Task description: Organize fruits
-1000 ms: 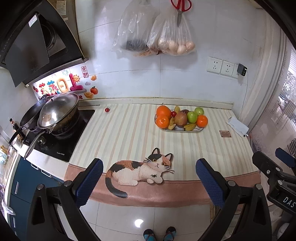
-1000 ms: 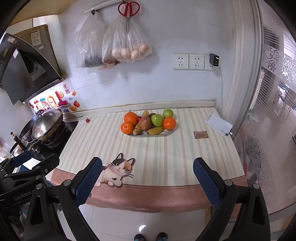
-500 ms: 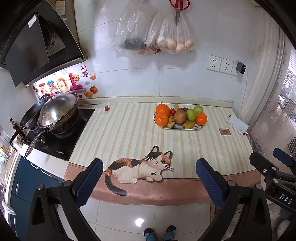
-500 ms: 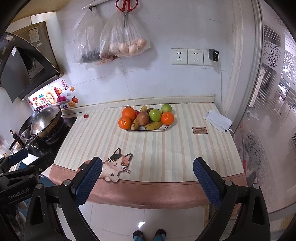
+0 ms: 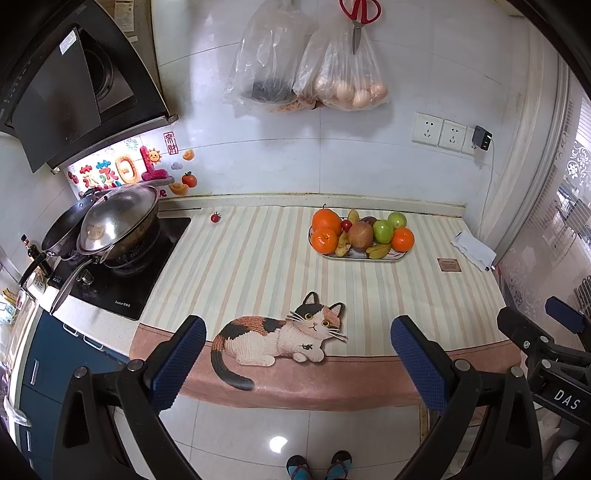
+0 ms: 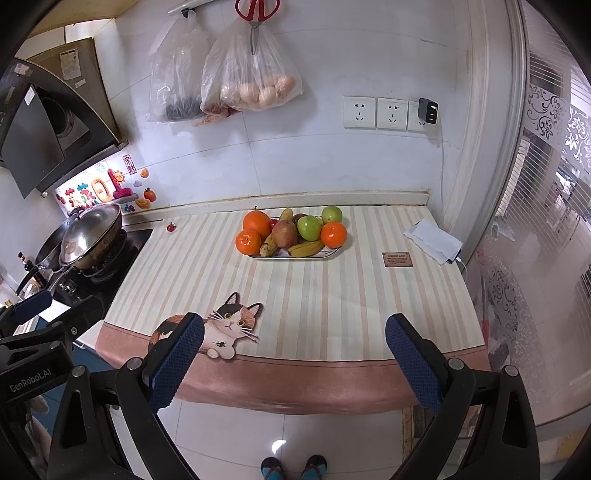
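Moved: both viewpoints have drawn back and up from the bench [image 6: 369,295] over the past second, so the fruit sits smaller and farther off and more floor shows below the bench edge.
Left gripper: left gripper [image 5: 297,363] hangs over the floor short of the bench front, its blue pads wide apart and holding nothing.
Right gripper: right gripper [image 6: 293,362] likewise floats off the front edge, pads spread, nothing between them; in the left view it shows at 4 o'clock, beside the bench corner.
Floor: the person's sandalled feet [image 6: 293,467] stand at 6 o'clock on pale tile.
Mat: a striped mat [image 5: 258,266] with a calico cat patch [image 5: 280,336] covers the bench just beyond the pads.
Fruit: the tray [image 6: 325,254] at 12 o'clock, near the back wall, carries oranges [image 6: 248,242], green apples [image 6: 309,228], a reddish apple [image 6: 284,233] and bananas [image 6: 304,248], heaped and touching.
Stray: one small red fruit [image 5: 215,217] lies alone at 11 o'clock, well apart from the tray, near the stove [image 5: 122,273] and its wok [image 5: 118,221].
Wall: bags [image 6: 251,85] and red scissors [image 6: 257,11] hang above the tray.
Meaning: with both grippers backed off and bare, the fruit appears already gathered on the tray, bar the stray; this reads as a closing retreat, though that is a judgement.
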Motion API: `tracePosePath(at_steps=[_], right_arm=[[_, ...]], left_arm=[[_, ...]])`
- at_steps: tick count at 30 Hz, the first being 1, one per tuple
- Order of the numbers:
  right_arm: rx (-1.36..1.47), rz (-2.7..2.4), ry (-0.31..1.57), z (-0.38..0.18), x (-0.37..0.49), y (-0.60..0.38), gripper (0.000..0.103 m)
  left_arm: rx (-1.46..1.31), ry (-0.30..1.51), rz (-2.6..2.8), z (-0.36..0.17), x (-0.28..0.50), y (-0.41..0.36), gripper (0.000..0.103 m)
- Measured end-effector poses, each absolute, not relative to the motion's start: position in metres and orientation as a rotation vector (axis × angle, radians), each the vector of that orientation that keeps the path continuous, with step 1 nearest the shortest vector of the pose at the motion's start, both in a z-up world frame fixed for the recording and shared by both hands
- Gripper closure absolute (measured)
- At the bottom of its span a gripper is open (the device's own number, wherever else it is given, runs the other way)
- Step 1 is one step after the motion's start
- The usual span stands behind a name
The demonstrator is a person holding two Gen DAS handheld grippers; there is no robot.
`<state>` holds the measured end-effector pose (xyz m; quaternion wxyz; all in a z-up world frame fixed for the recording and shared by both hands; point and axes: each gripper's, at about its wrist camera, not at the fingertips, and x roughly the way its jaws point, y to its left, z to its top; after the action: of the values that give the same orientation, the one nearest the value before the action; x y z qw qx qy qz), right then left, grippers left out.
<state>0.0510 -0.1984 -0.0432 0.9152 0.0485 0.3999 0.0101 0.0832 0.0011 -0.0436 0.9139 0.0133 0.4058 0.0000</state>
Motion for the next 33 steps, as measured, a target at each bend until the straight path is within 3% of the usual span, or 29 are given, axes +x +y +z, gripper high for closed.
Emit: tracePosePath(at_steps=[33], right_arm=[[0.097, 0.014, 0.813, -0.0357, 0.0504, -0.1929, 0.002]], left_arm=[[0.036, 0.828, 0.005, -0.0418, 0.0816, 0.0082, 0.0]])
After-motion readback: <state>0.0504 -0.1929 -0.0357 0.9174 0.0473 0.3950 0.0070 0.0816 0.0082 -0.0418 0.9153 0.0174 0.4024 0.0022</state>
